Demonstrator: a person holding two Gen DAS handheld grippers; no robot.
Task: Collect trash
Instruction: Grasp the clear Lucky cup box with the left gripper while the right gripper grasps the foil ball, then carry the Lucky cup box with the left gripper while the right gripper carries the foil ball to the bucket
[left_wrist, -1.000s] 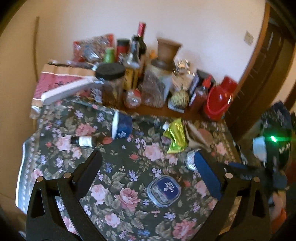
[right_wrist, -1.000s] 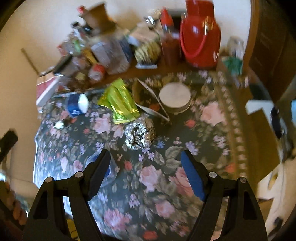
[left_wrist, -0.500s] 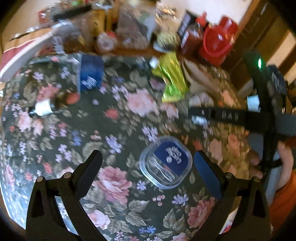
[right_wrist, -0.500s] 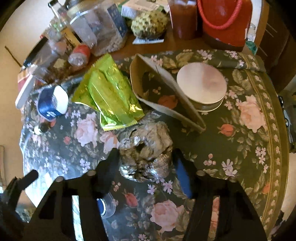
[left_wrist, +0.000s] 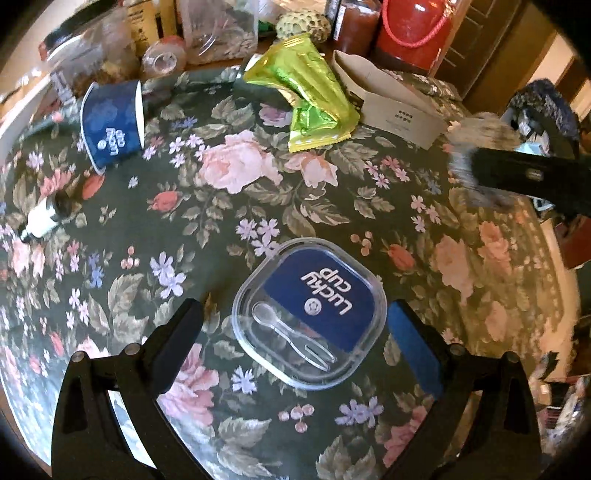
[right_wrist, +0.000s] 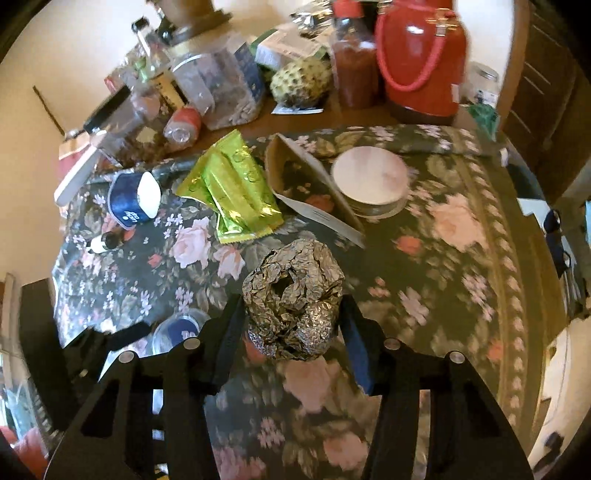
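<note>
A clear plastic lid (left_wrist: 310, 314) with a blue "Lucky cup" label and a small fork and spoon lies on the floral tablecloth (left_wrist: 229, 206). My left gripper (left_wrist: 295, 317) stands open just above it, a finger on either side, not pressing. My right gripper (right_wrist: 291, 308) has its jaws closing on a crumpled foil ball (right_wrist: 293, 299), with the pads against both of its sides. In the left wrist view the foil ball (left_wrist: 480, 162) is a blur at the right edge. A tipped blue paper cup (left_wrist: 110, 125), a green foil wrapper (left_wrist: 314, 96) and a flattened cardboard box (left_wrist: 391, 103) lie farther back.
A small bottle (left_wrist: 44, 218) lies on its side at the left. A round white dish (right_wrist: 369, 177) sits beside the cardboard box. Jars, bottles and a red jug (right_wrist: 421, 55) crowd the back of the table. A wooden door frame stands at the right.
My left gripper has dropped and tilted down over the clear lid. My right gripper went down to the foil ball, narrowed onto it, and the ball now sits between its pads.
</note>
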